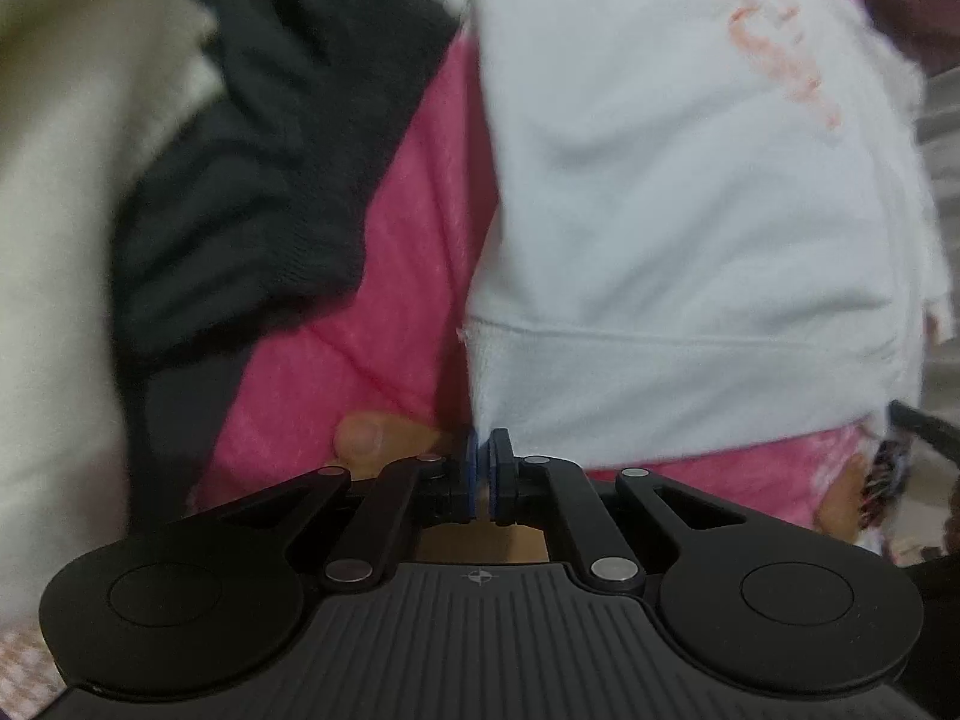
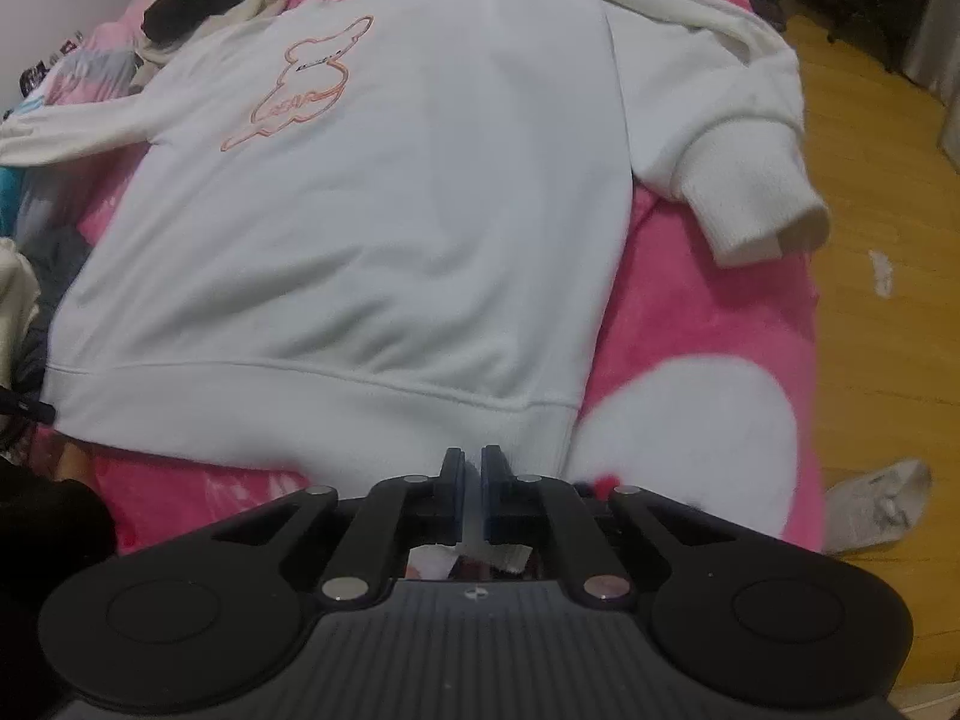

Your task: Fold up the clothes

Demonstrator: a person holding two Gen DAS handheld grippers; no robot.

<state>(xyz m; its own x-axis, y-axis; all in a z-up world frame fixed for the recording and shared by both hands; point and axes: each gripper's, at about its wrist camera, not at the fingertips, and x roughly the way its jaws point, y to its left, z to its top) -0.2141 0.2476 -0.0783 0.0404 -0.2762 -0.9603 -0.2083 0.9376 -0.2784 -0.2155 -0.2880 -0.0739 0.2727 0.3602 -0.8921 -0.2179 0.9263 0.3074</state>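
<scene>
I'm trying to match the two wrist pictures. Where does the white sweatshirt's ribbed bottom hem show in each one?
Left wrist view: the hem runs across the lower right, its corner pinched in the left gripper.
Right wrist view: the hem runs across the lower middle, its right end pinched in the right gripper.
Shared landmark: the orange outline print on the sweatshirt, upper right in the left view, upper left in the right.
</scene>
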